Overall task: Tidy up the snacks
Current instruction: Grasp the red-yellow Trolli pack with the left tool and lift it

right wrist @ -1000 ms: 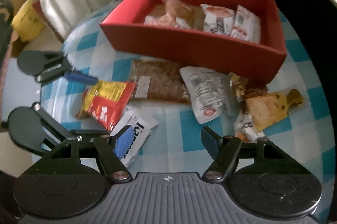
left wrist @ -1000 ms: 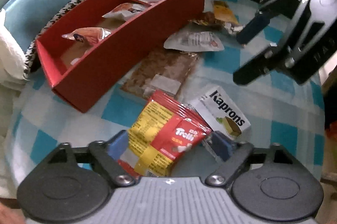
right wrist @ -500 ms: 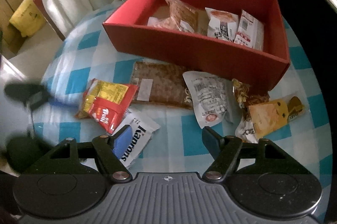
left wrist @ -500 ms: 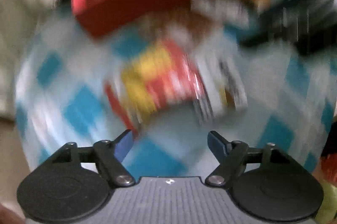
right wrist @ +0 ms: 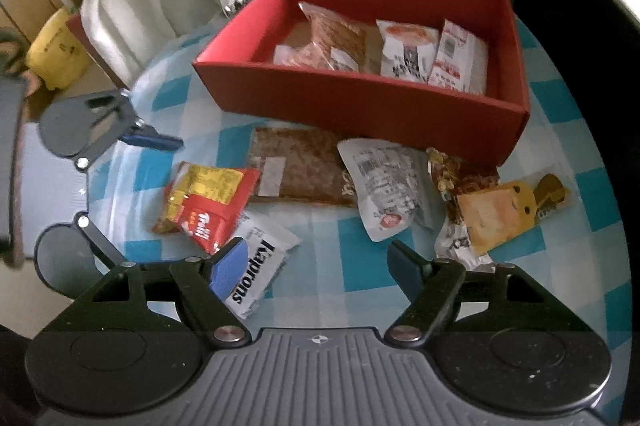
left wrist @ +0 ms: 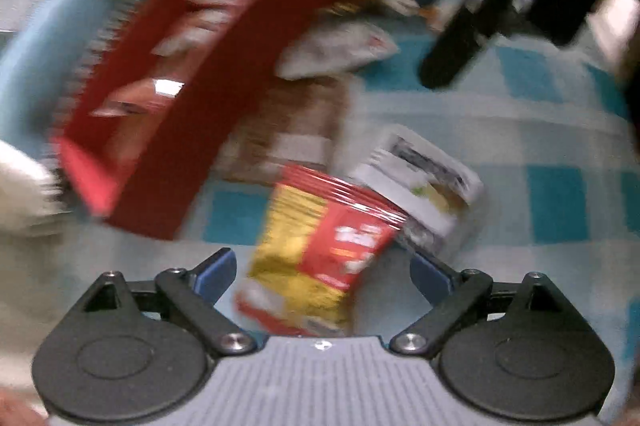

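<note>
Left jaws: we see the left gripper [left wrist: 320, 268] spread wide, having just been opening, with the red-and-yellow gummy packet [left wrist: 320, 250] lying between the blue pads [left wrist: 216, 272], untouched as far as the blur lets us tell.

Right jaws: the right gripper [right wrist: 316, 268] hangs apart over the checked cloth [right wrist: 360, 290], clamped on nothing; one pad overlaps the white Kaprons sachet [right wrist: 260, 266] in view only.

Task's things: loose snacks lie on the cloth in front of the red box [right wrist: 360, 105], which already holds several packets.

Handling: we judge the gummy packet light, soft and crinkly, its film slippery; a pinch across the flat body or on a sealed edge should hold it, and squeezing hard risks little.

Neighbours: the Kaprons sachet is tucked partly under the packet's edge, so a low grab may drag both.

Left wrist view: smeared by motion, it alone shows the packet framed by the pads.

Right wrist view: sharp, it alone shows the box's contents, the brown slab packet [right wrist: 304, 165], the white pouch [right wrist: 384, 189] and the orange wrapper [right wrist: 496, 218].
</note>
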Tool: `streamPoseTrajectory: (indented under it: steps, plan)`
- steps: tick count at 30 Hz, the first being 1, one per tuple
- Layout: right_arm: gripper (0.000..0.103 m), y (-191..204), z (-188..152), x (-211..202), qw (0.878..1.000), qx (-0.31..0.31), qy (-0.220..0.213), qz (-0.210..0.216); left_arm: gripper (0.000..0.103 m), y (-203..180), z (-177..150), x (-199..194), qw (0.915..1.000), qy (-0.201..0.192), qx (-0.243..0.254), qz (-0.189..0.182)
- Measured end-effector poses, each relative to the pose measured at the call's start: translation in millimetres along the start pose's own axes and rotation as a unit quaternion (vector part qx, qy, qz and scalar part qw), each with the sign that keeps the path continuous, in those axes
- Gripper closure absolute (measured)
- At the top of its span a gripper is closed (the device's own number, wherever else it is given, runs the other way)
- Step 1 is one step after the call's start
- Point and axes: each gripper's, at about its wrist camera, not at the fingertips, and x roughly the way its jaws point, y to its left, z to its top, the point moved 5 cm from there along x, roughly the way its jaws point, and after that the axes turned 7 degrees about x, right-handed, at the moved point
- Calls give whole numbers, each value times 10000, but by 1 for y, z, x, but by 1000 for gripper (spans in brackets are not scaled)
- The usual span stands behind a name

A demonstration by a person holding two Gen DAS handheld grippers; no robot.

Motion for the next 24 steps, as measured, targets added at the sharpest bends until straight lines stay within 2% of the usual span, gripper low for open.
streamPoseTrajectory:
  steps: [1,2,3,6,10,12,14,16,19,21,24]
  plan:
    - [21,-1,0,4,10000,5,68,-1,4,-2,-3,8,9998,47,129,-141]
    - [21,-2,0,8,9999,2,136,3,3,0,-5,9,9997,-98,196,-124]
    - [21,-2,0,12,9998,0,203,3,3,5,-7,10,9992,-217,192,-281]
    - [21,0,0,24,9992,26,386,28,3,26,-17,15,9954,-420,-341,-788]
    - [21,8,-2,33,9985,-52,543,89,3,29,-16,14,9950,-578,-494,-654]
    - [21,12,-4,35,9984,-118,551,71,4,30,-15,13,9937,-511,-822,-558]
    - [21,13,-5,33,9984,-150,535,30,9,23,-18,13,9910,-386,-1228,-356]
    - [21,13,-4,30,9987,-146,496,19,22,12,-21,5,9843,-241,-1744,-109]
    - [21,14,-5,25,9989,-259,375,-75,33,-4,-27,-3,9663,188,-2568,59]
    - [21,13,-6,26,9987,-273,401,-137,44,-18,-28,-10,9550,427,-2933,115]
    - [21,11,-7,27,9988,-210,387,-212,43,-41,-29,-17,9398,637,-3356,89]
